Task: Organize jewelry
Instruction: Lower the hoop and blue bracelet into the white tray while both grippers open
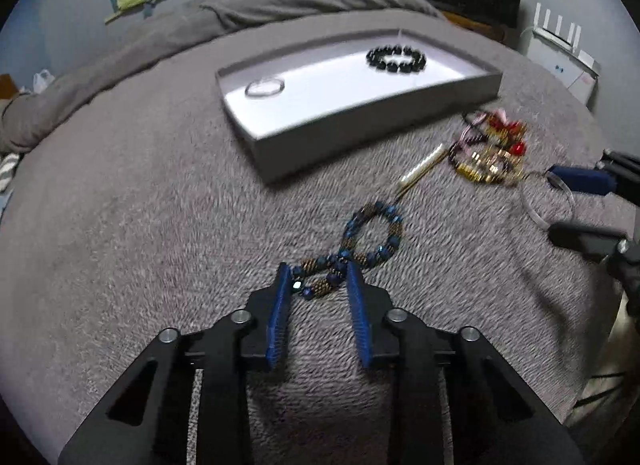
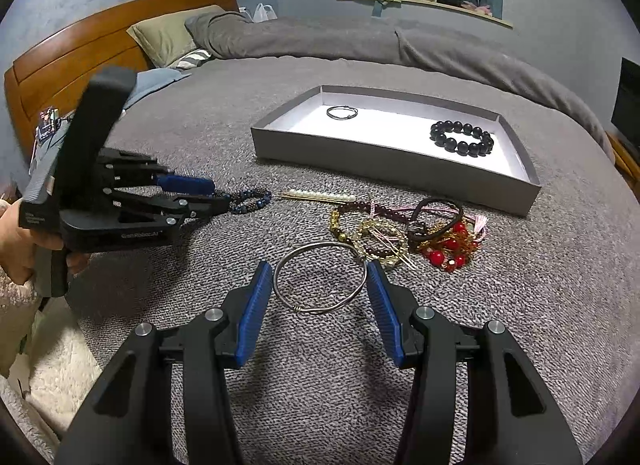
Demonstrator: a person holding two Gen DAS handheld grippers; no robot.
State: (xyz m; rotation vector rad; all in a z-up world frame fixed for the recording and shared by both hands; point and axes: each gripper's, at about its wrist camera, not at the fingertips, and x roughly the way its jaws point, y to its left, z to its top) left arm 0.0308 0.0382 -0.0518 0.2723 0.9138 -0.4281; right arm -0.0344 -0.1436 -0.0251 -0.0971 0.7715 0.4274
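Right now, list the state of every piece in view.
Left tool: open, straddling the blue bead bracelet on the blanket.
Right tool: open, either side of the wire bangle.
Tray: holds a black bead bracelet and a thin ring.
Tangled pile: loose on the blanket.

We see a grey speckled blanket under a grey tray with a white floor, where a black bead bracelet and a thin dark ring lie. The blue-and-bronze beaded bracelet sits between our left gripper's blue ribbed pads. A silver wire bangle lies beside a red, gold and pink tangle.
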